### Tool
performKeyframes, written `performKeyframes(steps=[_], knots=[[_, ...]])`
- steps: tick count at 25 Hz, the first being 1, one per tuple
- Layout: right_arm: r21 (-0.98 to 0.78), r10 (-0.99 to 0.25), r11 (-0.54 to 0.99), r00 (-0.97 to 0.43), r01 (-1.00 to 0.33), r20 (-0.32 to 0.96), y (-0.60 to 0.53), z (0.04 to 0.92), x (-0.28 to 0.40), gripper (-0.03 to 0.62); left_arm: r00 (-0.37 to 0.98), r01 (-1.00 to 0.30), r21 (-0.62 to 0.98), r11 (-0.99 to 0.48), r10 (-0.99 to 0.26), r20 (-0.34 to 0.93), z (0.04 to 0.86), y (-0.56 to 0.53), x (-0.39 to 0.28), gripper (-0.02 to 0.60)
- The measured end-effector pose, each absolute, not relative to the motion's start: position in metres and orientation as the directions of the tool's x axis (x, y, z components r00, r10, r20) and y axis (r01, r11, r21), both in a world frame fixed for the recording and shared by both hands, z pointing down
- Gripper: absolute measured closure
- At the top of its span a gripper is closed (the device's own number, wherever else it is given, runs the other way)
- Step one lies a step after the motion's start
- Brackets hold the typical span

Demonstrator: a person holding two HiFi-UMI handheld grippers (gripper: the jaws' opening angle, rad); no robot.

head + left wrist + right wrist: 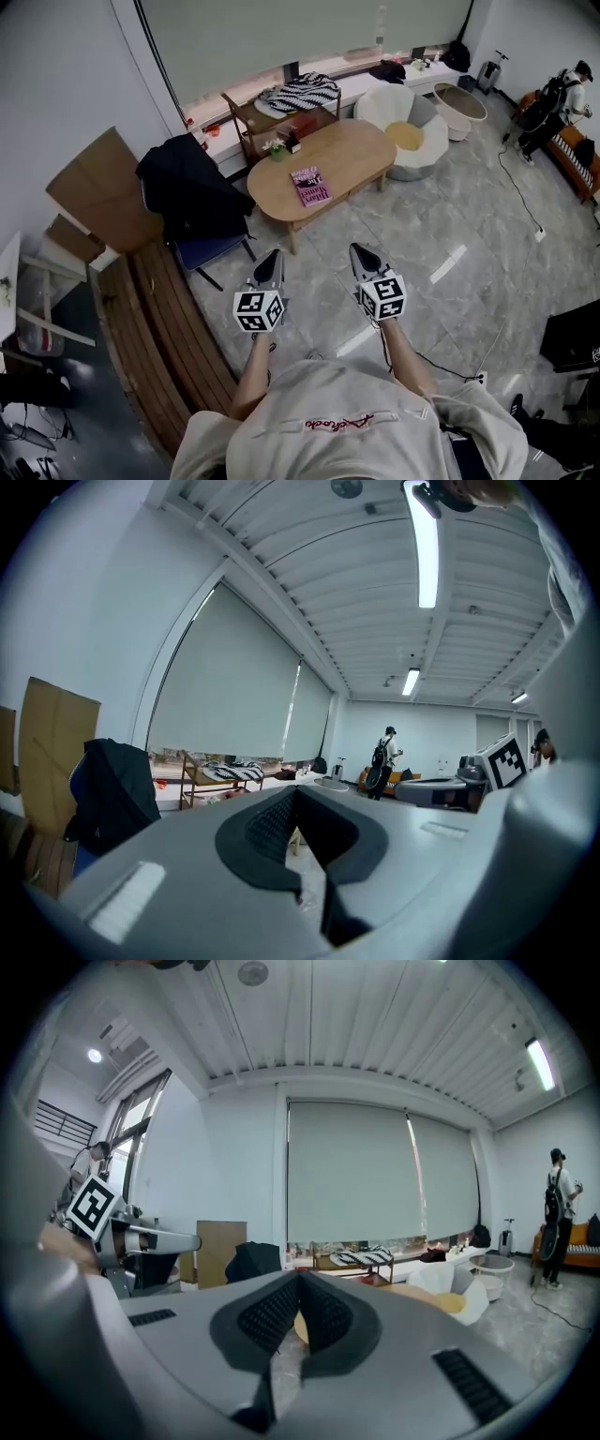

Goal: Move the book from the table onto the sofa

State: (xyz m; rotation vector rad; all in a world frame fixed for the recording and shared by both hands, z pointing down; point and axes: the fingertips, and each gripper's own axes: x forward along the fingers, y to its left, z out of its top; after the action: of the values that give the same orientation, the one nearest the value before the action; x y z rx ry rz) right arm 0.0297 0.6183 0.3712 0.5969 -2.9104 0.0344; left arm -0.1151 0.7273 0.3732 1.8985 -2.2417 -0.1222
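Note:
A pink-purple book lies flat on the oval wooden table, near its front left end. Both grippers hover over the grey floor short of the table, side by side, pointing toward it. My left gripper is shut with nothing in it, and its jaws meet at the tip. My right gripper is shut and empty too, its tips touching. In the right gripper view the table's edge shows beyond the jaws. A white sofa chair with a yellow cushion stands right of the table.
A chair with a dark jacket stands left of the table. Wooden planks and cardboard lie at the left. A wooden rack with a striped cloth is behind the table. A person stands far right; a cable crosses the floor.

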Motion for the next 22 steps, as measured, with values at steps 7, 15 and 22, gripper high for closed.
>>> performKeyframes(steps=[7,15,22], knots=[[0.009,-0.406,0.912,-0.896,-0.411,0.179,0.608,0.381,0.012,0.587,-0.134,-0.968,0.201,0.153,-0.985,0.106,0.383,0.715,-0.134,0.572],[0.01,-0.415,0.907,-0.889,-0.421,0.196,0.606,0.387,0.006,0.587,-0.127,-0.967,0.206,0.148,-0.985,0.114,0.387,0.712,-0.145,0.572],[0.006,-0.418,0.905,-0.887,-0.426,0.197,0.602,0.388,0.004,0.586,-0.119,-0.966,0.215,0.145,-0.984,0.131,0.394,0.709,-0.145,0.572]])
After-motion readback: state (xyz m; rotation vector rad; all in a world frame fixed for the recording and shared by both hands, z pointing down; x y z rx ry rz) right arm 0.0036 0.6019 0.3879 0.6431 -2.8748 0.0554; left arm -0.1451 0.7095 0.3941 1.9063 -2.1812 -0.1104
